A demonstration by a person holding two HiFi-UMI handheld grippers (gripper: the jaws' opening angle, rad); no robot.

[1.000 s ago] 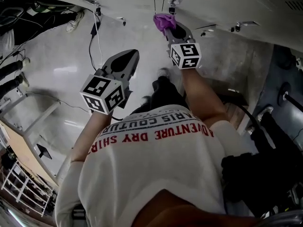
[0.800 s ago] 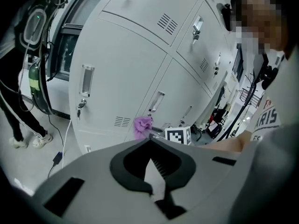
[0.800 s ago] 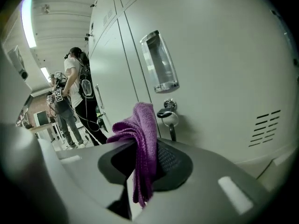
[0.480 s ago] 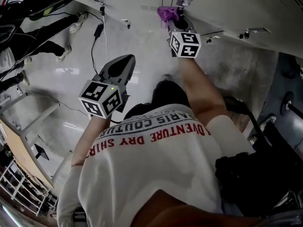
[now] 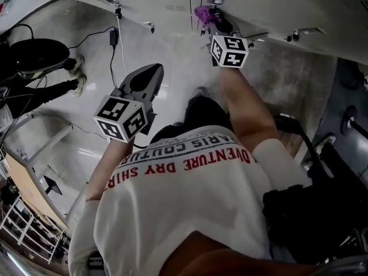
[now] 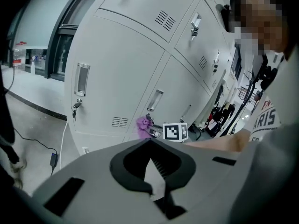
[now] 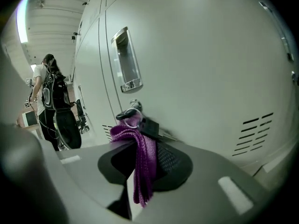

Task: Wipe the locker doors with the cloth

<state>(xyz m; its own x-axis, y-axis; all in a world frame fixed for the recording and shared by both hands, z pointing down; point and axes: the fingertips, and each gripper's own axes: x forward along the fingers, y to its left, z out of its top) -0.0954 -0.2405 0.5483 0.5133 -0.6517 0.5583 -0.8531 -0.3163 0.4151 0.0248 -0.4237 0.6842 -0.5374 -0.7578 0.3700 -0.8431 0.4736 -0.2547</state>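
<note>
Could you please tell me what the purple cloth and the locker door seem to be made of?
Purple cloth: seemingly soft knitted or microfibre fabric, matte, with ribbed fuzzy texture and limp folds in the right claw. Locker door: likely painted sheet metal, smooth pale-grey satin finish, with punched vent slots.

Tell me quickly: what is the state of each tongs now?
Left tongs: closed, empty.
Right tongs: closed on the purple cloth.
</note>
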